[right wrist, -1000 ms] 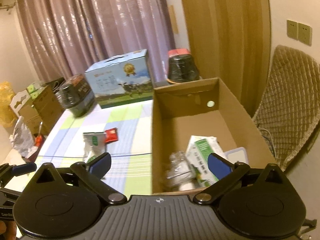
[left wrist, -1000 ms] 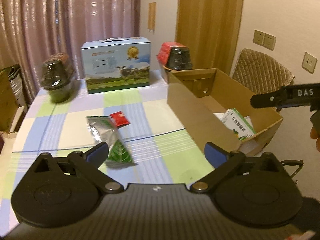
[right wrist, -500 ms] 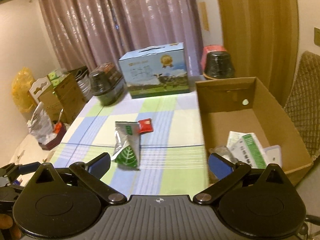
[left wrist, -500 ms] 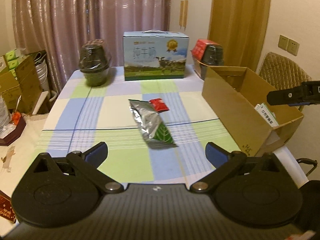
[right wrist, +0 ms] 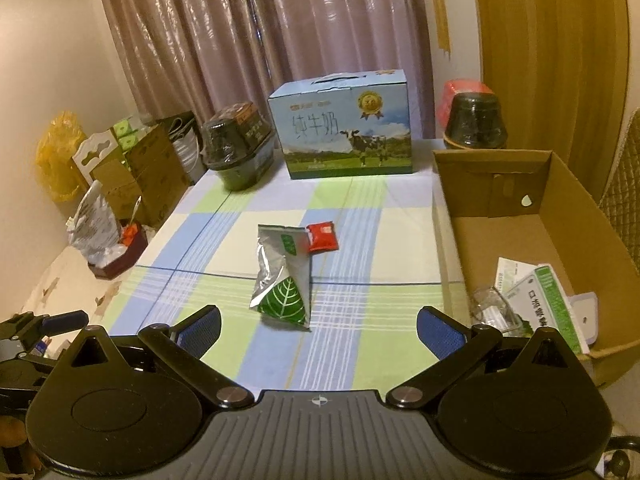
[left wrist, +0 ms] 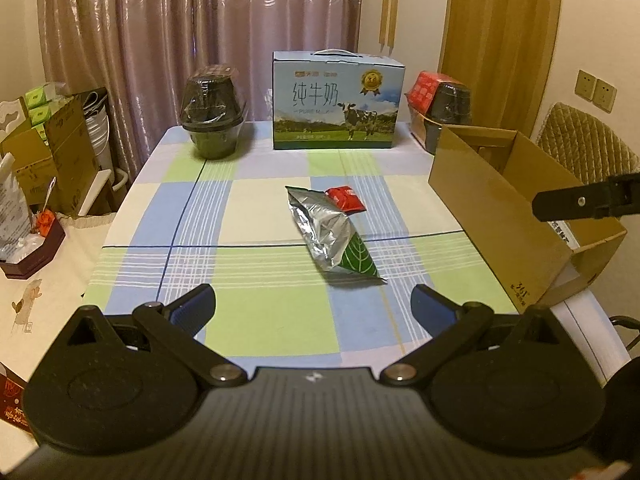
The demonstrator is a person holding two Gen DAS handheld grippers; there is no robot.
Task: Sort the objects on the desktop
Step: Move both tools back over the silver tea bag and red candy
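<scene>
A silver foil pouch with a green leaf lies mid-table on the checked cloth, also in the right wrist view. A small red packet touches its far end, seen too in the right wrist view. An open cardboard box stands at the table's right, holding a green-and-white medicine box, a clear wrapper and a pale lid. My left gripper is open and empty, near the front edge. My right gripper is open and empty, before the pouch.
A blue milk carton case stands at the back centre. A dark wrapped bowl is back left, another dark tub with a red box back right. Boxes and bags crowd the left side. A wicker chair is right of the box.
Both grippers have pulled back and swung left, from over the cardboard box toward the table's middle. The pouch and packet have not moved. Both stay open.
</scene>
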